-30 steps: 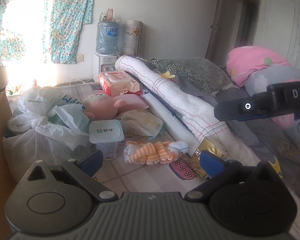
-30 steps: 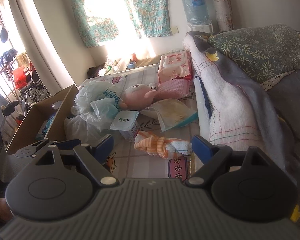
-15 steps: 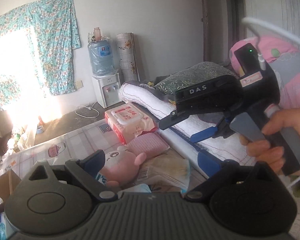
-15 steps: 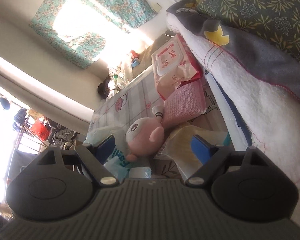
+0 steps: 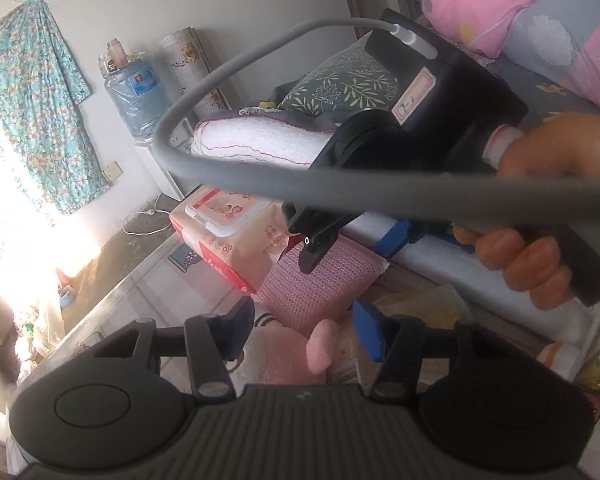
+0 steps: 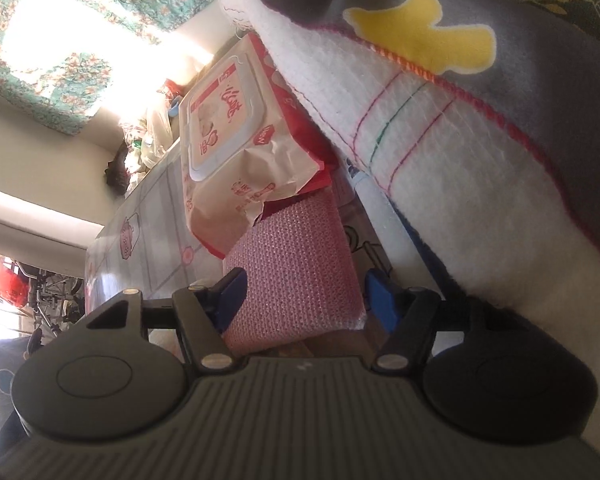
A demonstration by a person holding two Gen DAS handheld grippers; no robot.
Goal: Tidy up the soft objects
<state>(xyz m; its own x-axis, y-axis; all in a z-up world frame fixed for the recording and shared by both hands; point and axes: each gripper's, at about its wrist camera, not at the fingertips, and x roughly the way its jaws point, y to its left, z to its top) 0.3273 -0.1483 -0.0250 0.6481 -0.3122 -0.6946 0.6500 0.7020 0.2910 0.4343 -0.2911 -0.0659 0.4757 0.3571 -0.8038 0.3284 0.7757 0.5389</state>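
Right wrist view: the pink cloth (image 6: 296, 268) fills the lower middle of the frame, lying on the table (image 6: 156, 216) between the closing fingers of the right gripper (image 6: 300, 296); whether the pads press it is unclear. Its near edge is hidden behind the gripper body. In the left wrist view, the pink plush (image 5: 284, 356) sits at lower centre between the closing, unclenched left gripper (image 5: 304, 332), mostly cut off below.

Pink knit pad (image 6: 296, 264) hemmed in: wipes pack (image 6: 236, 136) beyond, rolled blanket (image 6: 460, 168) right; bare surface (image 6: 156, 216) left offers passage.
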